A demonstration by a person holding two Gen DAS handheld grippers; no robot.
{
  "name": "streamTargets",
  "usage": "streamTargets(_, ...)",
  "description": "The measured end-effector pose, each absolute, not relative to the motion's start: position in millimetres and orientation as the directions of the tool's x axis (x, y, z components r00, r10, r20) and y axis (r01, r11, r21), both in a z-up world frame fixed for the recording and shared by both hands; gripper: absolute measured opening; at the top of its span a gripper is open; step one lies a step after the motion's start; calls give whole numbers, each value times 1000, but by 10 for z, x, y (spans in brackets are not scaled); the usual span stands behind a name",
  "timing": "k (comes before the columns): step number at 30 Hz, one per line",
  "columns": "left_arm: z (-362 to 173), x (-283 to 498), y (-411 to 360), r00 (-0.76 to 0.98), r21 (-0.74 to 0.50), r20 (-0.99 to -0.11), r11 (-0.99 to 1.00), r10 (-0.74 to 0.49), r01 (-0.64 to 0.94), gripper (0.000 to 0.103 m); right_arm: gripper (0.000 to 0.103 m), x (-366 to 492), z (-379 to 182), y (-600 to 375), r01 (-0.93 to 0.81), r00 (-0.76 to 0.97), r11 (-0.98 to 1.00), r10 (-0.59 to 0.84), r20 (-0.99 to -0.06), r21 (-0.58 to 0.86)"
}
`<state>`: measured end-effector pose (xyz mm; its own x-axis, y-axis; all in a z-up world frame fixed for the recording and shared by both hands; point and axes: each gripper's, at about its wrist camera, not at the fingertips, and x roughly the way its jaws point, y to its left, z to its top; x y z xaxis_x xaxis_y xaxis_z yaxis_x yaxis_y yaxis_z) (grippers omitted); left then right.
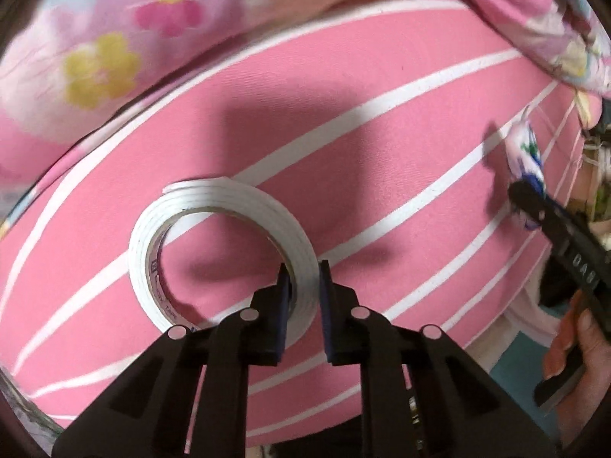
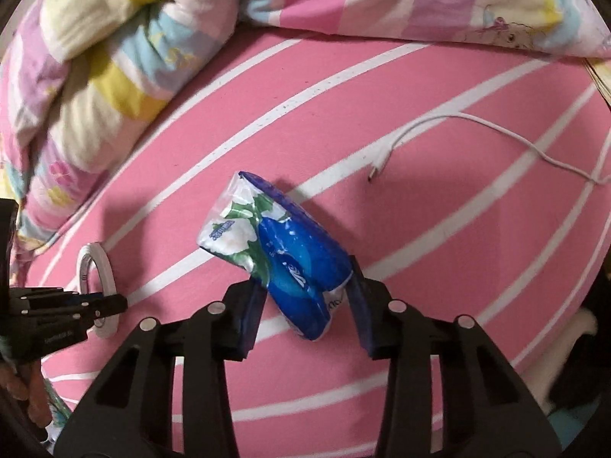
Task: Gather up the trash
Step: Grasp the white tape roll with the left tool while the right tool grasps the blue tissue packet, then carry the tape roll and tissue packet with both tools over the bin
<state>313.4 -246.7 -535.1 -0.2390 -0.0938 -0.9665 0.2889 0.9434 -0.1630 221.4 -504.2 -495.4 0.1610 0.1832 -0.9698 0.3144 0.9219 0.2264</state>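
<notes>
A white tape roll [image 1: 225, 244] stands on its edge on the pink striped bedsheet [image 1: 343, 145]. My left gripper [image 1: 303, 271] is shut on the roll's near rim, one finger inside the ring and one outside. The roll also shows in the right wrist view [image 2: 95, 286], with the left gripper [image 2: 110, 305] on it. A blue and white tissue packet [image 2: 278, 252] sits between the fingers of my right gripper [image 2: 305, 286], which is shut on it. In the left wrist view the packet [image 1: 525, 156] and the right gripper [image 1: 530, 202] are at the right.
A crumpled floral quilt [image 2: 114, 57] lies along the far side of the bed [image 1: 114, 38]. A white charging cable [image 2: 458, 129] lies on the sheet at the right. The bed's near edge is just below both grippers.
</notes>
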Motion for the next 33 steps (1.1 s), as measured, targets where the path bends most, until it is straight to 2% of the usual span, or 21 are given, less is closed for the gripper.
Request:
streamTargets(8,-4711,3075,-2171,-194,-237,-962,944,-194,228,14,41,2071,-4419,-4904,337,230,895,224,-947,294)
streamTargets(17,-3552,2793,-2264,-125,-328,-943,920,-307,215,14,41,1740,-3176,-4760,384,356,849,225,-907,362)
streamTargets(25,-2419,2400,-2138,-80,-406,-913,870,-400,279,14,41,1179,-1938,-4564,410,451,836,160,-878,363)
streamTargets(33,-1593,2040,-2183,-65,-438,-890,806,-451,398,14,41,550,-1117,-4384,459,498,817,88,-863,349)
